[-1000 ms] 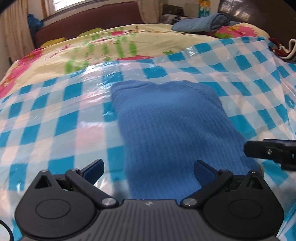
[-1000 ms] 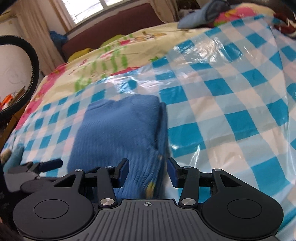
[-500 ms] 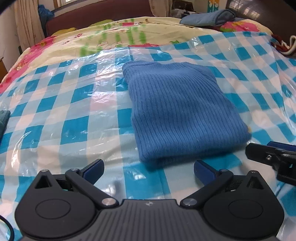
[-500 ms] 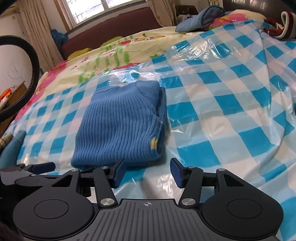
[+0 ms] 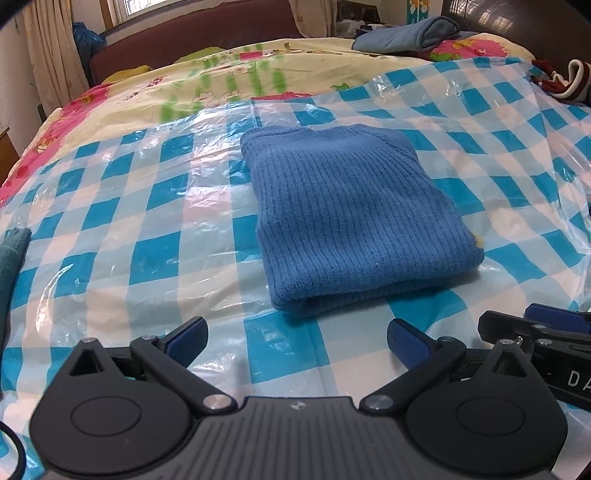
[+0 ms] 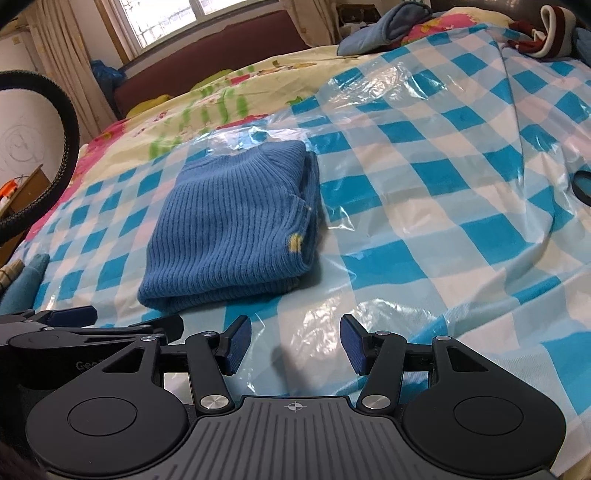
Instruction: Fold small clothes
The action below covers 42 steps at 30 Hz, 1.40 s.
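Lying as a compact folded rectangle on the checked plastic sheet (image 5: 110,236) that covers the bed (image 5: 221,74), the blue knitted sweater (image 5: 351,218) is seen toward the middle of the bed, well short of the headboard edge. Its thick folded edge is turned toward the near edge of the bed, and its layered side (a small yellow mark shows there) faces the right-hand edge. The fold appears finished, judging by how squarely the layers are stacked.

Both claws are kept off the garment. The left claw (image 5: 297,332) is held wide open with nothing between its fingers, just short of the sweater's near edge. The right claw (image 6: 295,341) is likewise open and empty, positioned over bare plastic beside the sweater's near right corner. Such a stance is probably chosen so that the fresh fold is not dragged or disturbed.

The plastic sheet is presumably spread to give a smooth working surface over the flowered bedding. Other clothes are left at the margins: a grey-blue bundle (image 5: 406,35) near the far edge, a dark red garment (image 5: 565,79) at the far right corner, and a teal piece (image 5: 11,258) at the left edge, possibly waiting to be folded.
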{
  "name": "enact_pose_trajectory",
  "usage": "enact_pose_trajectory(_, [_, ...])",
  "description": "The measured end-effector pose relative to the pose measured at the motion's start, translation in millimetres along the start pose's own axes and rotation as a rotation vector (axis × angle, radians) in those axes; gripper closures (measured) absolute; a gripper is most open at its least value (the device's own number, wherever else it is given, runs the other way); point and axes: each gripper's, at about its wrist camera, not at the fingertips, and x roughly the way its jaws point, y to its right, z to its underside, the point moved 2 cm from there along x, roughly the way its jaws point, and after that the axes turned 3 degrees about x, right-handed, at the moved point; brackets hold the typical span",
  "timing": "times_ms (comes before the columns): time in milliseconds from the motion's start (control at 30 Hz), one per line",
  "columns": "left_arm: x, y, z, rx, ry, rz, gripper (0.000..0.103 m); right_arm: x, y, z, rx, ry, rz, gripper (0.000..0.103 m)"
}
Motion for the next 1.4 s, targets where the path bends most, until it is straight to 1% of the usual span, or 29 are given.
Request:
enact_pose_trajectory(300, [0,0,6,-0.03,-0.016,0.02,0.0,-1,-1,5,-0.008,-0.001,0.021,0.049])
enact_pose_trajectory(500, [-1,-1,11,-0.039,-0.022,0.014,0.0,-2,-4,7,-0.022,0.002,0.039,0.045])
enact_pose_trajectory(733, [-2,-3,15,-0.056,-0.023,0.011,0.0,-3,-6,8,-0.033,0.01,0.063,0.044])
enact_pose_trajectory(833, [-1,-4,16,-0.071,-0.035,0.014,0.0,-3,-7,9,-0.032,0.006,0.068,0.043])
enact_pose_trajectory(900, [-1,-6,16,-0.084,-0.041,0.016,0.0,-4,-7,10,-0.033,0.006,0.077,0.039])
enact_pose_trajectory(1100, [-3,-6,17,-0.082,-0.035,0.012,0.0,-8,-9,10,-0.037,0.014,0.086,0.038])
enact_pose_trajectory(1400, [-4,-6,17,-0.097,-0.049,0.006,0.0,-10,-12,10,-0.045,0.011,0.097,0.038])
